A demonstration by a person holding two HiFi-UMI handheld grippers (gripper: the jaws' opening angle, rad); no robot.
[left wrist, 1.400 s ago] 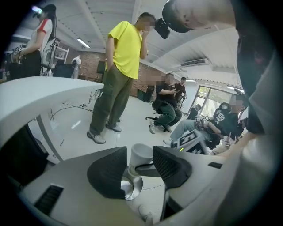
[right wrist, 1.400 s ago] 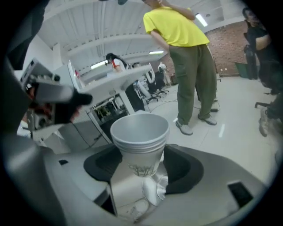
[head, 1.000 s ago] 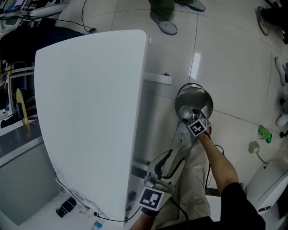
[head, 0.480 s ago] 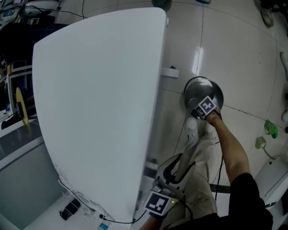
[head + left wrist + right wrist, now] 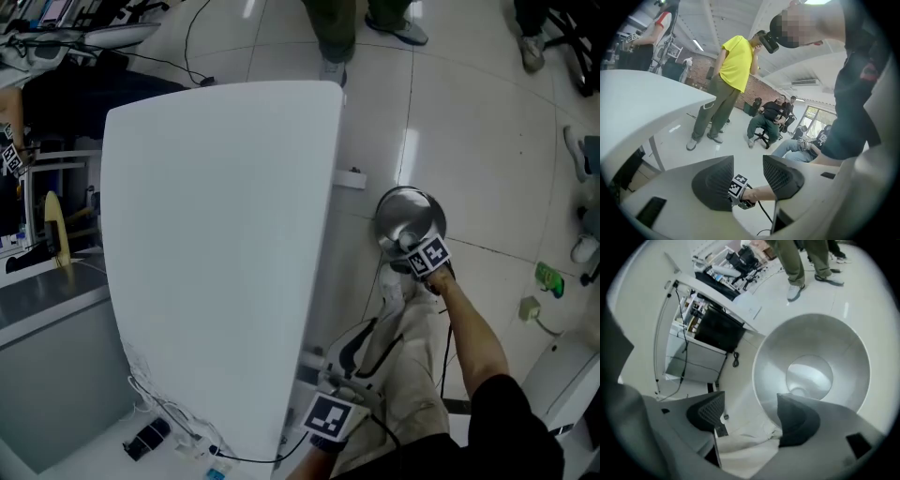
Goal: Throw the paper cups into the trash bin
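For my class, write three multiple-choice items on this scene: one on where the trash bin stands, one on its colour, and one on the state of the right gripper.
1. Where does the trash bin stand with respect to the white table?
A) on top of it
B) on the floor beside it
C) on a chair behind it

2. What colour is the trash bin?
A) red
B) silver
C) green

3. How do the jaws of the right gripper stand?
A) shut on a cup
B) shut on a cable
C) apart, gripping nothing

Answers:
1. B: the head view shows the bin on the floor next to the table's edge.
2. B: its wall is shiny grey metal.
3. C: the jaws are opening above the bin, with nothing between them.
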